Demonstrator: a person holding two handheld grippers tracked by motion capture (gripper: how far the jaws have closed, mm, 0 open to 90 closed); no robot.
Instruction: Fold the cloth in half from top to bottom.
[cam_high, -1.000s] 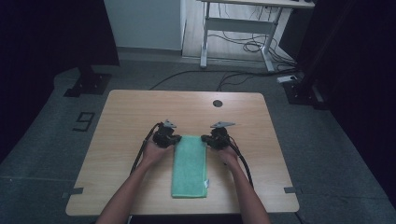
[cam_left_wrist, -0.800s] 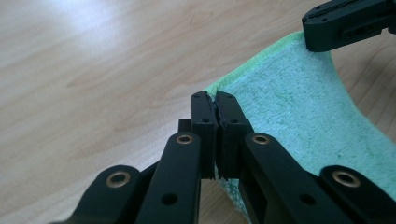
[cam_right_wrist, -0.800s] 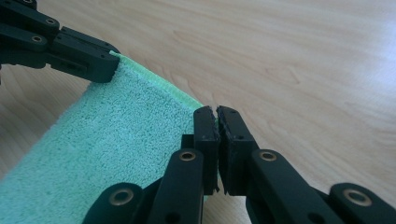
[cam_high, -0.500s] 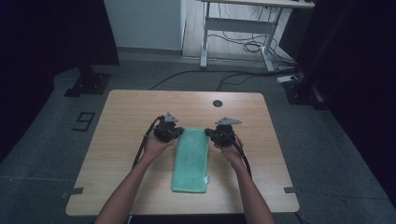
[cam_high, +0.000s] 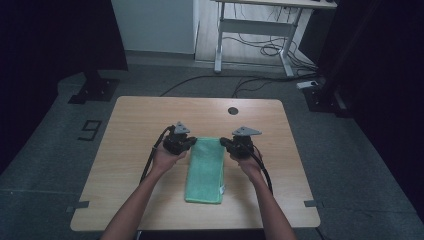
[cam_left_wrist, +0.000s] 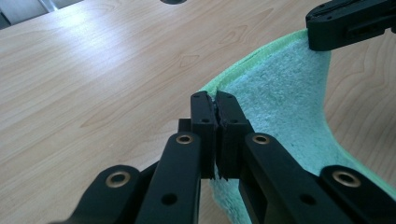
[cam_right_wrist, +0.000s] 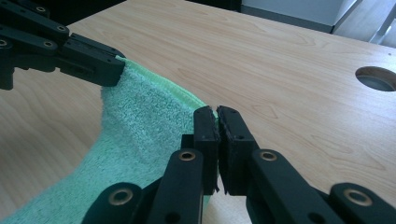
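A folded green towel (cam_high: 205, 170) lies lengthwise on the wooden table (cam_high: 135, 120), its far end lifted. My left gripper (cam_high: 192, 142) is shut on the towel's far left corner. My right gripper (cam_high: 223, 142) is shut on the far right corner. In the left gripper view the jaws (cam_left_wrist: 214, 100) pinch the green hem of the towel (cam_left_wrist: 280, 88), and the other gripper (cam_left_wrist: 348, 21) holds the opposite corner at the upper right. In the right gripper view the jaws (cam_right_wrist: 215, 112) clamp the towel (cam_right_wrist: 140, 135), with the other gripper (cam_right_wrist: 70, 51) at the upper left. The hem sags between them.
A round cable hole (cam_high: 232, 110) sits near the table's far edge, also seen as a hole (cam_right_wrist: 377, 78) in the right gripper view. Bare wood lies left and right of the towel. A desk frame (cam_high: 250, 30) and floor cables (cam_high: 260, 50) stand beyond the table.
Both grippers have moved away from me toward the table's far side, carrying the towel's far end with them. The towel has slid a little farther up the table.
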